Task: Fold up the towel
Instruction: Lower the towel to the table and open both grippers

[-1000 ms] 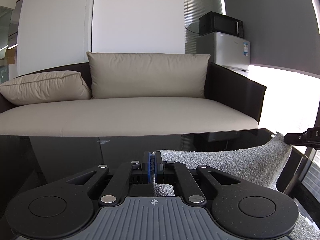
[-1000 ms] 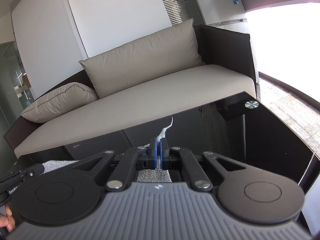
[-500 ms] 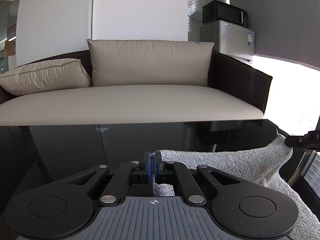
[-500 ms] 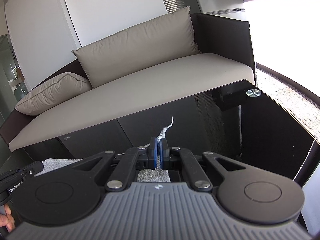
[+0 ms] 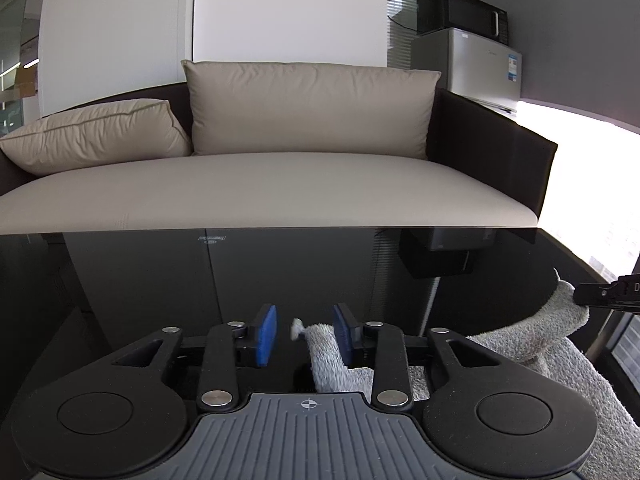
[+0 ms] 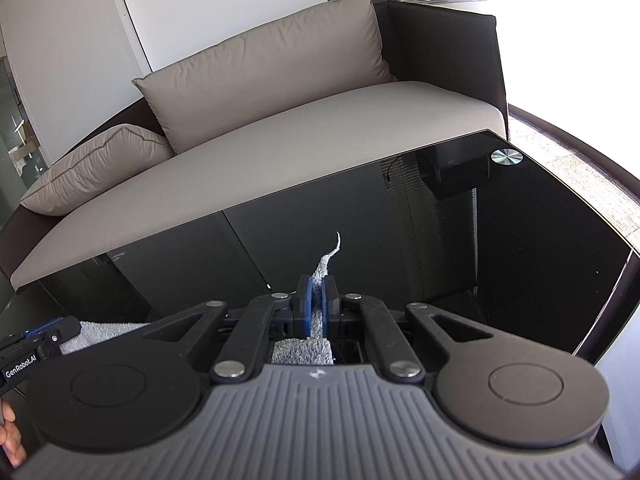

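Note:
A grey terry towel [image 5: 536,364] lies on the black glass table [image 5: 160,280], draped to the right in the left wrist view. My left gripper [image 5: 304,332] has its jaws opening; a towel corner [image 5: 322,354] stands between the blue pads, leaning by the right pad and clear of the left one. My right gripper [image 6: 316,300] is shut on another corner of the towel [image 6: 318,322], with a thin tip sticking out ahead. The right gripper's tip [image 5: 600,294] shows at the right edge of the left wrist view, lifting that corner. The left gripper [image 6: 40,338] appears at the left in the right wrist view.
A beige sofa [image 5: 260,188] with cushions stands just beyond the table's far edge. A small fridge with a microwave [image 5: 464,12] on top is at the back right. A metal disc [image 6: 506,157] marks the table's far right corner. A person's fingers [image 6: 10,446] show at bottom left.
The left gripper's jaws went from shut on the towel corner to apart, letting it go. Both grippers sank a little toward the table. The right gripper stays shut on its corner.

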The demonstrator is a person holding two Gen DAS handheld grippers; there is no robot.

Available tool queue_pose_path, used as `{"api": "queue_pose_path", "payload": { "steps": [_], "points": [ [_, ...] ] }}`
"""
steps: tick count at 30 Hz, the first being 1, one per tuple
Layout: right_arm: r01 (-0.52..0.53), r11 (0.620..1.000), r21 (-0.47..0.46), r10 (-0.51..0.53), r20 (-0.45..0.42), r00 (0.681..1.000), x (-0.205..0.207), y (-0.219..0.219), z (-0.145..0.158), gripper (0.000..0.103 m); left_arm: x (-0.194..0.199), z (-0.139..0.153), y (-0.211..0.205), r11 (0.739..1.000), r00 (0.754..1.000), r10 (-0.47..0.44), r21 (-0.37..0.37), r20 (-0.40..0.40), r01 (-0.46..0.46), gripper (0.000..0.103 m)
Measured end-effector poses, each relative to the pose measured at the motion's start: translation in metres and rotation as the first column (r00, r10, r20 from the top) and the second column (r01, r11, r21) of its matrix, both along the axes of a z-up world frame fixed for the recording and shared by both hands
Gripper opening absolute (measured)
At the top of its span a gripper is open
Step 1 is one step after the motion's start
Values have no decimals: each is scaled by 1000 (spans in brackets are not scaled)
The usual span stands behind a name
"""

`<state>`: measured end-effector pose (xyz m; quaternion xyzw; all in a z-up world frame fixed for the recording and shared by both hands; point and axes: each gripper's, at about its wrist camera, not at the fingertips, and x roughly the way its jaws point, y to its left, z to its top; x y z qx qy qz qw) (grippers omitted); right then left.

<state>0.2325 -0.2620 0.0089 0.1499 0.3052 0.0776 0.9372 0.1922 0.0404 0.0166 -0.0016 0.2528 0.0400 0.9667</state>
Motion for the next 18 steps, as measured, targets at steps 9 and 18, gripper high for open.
{"api": "queue_pose_path", "payload": {
  "steps": [9, 18],
  "points": [
    [39, 999, -4, -39, -3, 999, -1, -7, -3, 24, -5, -4, 1, 1000, 999, -11, -2, -46, 11, 41],
    [61, 997, -42, -62, -18, 998, -11, -9, -3, 31, -15, -9, -4, 998, 990, -58, 13, -129, 60, 42]
  ]
}}
